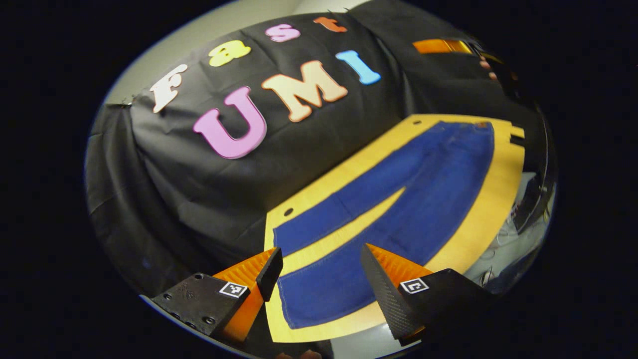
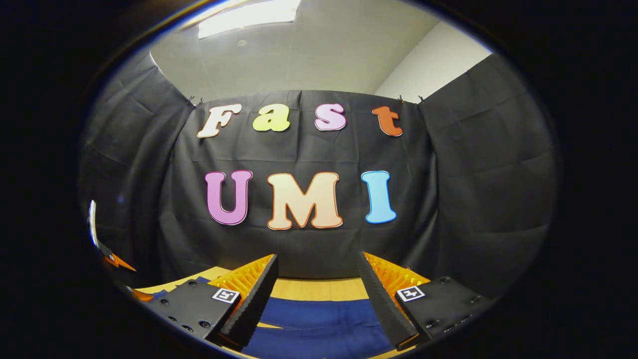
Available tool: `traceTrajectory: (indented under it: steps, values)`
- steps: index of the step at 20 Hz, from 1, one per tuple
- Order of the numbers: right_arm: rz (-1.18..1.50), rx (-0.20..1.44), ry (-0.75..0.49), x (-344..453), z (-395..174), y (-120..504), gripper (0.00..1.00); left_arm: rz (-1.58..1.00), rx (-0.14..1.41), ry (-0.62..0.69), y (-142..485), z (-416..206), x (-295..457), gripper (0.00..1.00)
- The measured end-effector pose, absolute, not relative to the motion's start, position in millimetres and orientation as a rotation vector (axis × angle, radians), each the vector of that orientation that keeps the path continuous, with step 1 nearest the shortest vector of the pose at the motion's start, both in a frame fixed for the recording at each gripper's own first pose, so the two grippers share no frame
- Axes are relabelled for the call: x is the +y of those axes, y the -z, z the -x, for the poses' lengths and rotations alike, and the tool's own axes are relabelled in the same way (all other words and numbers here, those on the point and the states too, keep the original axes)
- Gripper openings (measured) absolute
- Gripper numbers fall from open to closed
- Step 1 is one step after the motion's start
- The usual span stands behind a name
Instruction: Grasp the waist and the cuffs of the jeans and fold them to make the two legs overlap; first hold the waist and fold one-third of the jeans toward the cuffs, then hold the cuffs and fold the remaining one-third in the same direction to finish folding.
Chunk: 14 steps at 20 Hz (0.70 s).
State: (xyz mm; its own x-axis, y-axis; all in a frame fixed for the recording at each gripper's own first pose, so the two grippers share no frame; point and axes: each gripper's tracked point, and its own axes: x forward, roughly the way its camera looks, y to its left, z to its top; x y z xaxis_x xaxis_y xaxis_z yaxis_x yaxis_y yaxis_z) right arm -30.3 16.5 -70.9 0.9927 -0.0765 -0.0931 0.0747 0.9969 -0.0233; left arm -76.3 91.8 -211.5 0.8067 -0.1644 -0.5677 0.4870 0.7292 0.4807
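Nearest in the left gripper view, the left gripper [image 1: 319,281] hung wide and empty just above the near leg's cuff. Beyond it the jeans [image 1: 398,199] lay flat at full length on the tabletop [image 1: 491,209], legs apart, waist farthest off. The right gripper [image 2: 316,294] also stood wide and empty above denim. No fold looked begun; every step remained.

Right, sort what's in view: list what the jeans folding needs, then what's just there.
Needed for the job:
- jeans, spread flat with the legs apart
- left gripper, open above the cuffs
- right gripper, open over the jeans
- table, the folding surface

Just there:
- black cloth wall
- ceiling light
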Motion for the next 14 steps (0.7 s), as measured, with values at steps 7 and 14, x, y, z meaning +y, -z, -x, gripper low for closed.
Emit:
traceTrajectory:
  steps: [7, 14]
  values:
    - [0.069, 0.118, 0.119, 12.7, 35.5, 80.5, 0.98, -0.899, 0.720, 0.466, 291.0, 97.0, 144.1, 0.96]
    - [0.104, 0.147, 0.171, -5.3, 42.8, 86.8, 0.99, -1.086, 0.885, 0.529, 350.1, 114.5, 183.9, 1.00]
